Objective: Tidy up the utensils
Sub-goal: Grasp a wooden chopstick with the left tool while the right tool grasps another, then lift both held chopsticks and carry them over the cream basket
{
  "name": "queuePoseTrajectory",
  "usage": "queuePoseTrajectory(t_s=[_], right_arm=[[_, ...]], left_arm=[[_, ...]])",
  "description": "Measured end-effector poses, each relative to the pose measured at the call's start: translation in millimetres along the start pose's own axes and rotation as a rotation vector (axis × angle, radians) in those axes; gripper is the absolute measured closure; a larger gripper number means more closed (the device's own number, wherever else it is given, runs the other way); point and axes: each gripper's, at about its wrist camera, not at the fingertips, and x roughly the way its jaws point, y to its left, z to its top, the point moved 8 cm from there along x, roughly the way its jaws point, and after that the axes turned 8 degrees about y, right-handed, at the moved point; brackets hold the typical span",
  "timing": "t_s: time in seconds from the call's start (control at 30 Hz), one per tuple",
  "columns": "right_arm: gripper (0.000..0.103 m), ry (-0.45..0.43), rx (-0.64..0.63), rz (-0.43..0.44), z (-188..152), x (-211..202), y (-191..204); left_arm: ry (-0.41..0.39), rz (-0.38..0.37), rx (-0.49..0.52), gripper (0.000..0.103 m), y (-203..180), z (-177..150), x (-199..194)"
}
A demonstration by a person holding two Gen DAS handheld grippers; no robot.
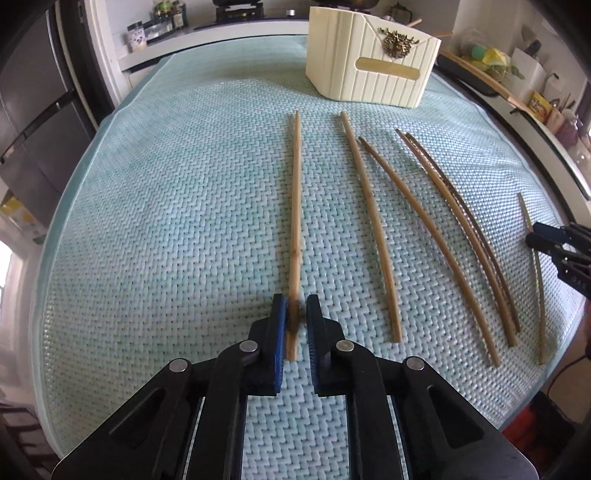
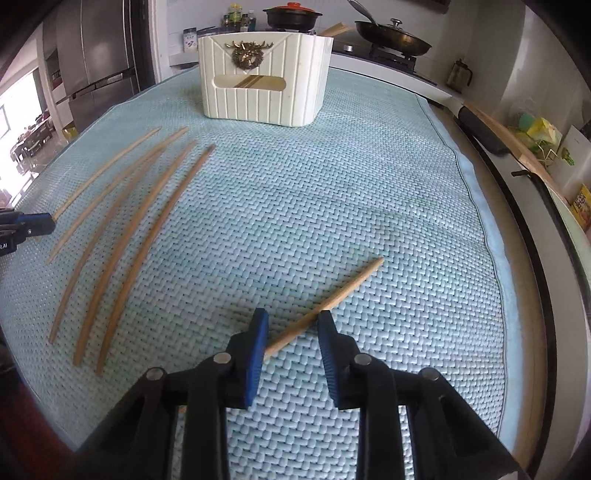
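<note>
While the left gripper [image 1: 295,317] points down at the woven mat [image 1: 166,221], its blue-padded fingers [image 1: 279,314] stand close together on the near end of a bamboo chopstick [image 1: 295,206]; that end is blurred, but the pads look pressed against it. This chopstick runs straight away from the fingers toward the cream utensil holder [image 1: 373,66], its far tip well short of the holder.

Nearer than the holder and to its right in the left wrist view, loose chopsticks [image 1: 373,229] lie side by side on the mat, lengthwise toward the holder: one alone, one longer, then a touching pair, one light and one darker.

At the right edge of that view the right gripper [image 2: 293,325] shows only in part. In its own view its fingers [image 2: 258,332] stand partly apart, with a single chopstick [image 2: 332,299] lying slantwise across the gap; the chopstick passes the tip of the right finger and its near end reaches the left one, but whether the pads grip it I cannot tell. Its far tip points up and right, well away from the holder.

Farthest off, the holder stands upright at the mat's back edge, a gold ornament [image 2: 246,53] on its front above a slot in which stick ends show. Behind the holder, a frying pan [image 2: 393,38] and a lidded pot [image 2: 292,16] sit on a stove on the worktop [image 2: 388,70].
</note>
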Motion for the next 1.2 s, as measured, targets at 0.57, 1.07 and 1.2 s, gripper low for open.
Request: queuePoseTrajectory(t_s=[0.57,1.07,1.2], right_arm=[[0.069,0.105,0.236,0.109,18.8,14.0,-38.4],[0.089,0.131,0.189,0.049,51.7,30.4,-32.1],[0.094,0.118,0.21,0.09,64.6,38.6,-34.3]], left_arm=[[-0.01,-0.065,-0.007,0.043,15.3,58.0,-13.4],[0.078,0.036,0.175,0.062,-3.9,150.9,62.0],[0.087,0.017,0.18,0.099,-8.6,157.0,63.3]])
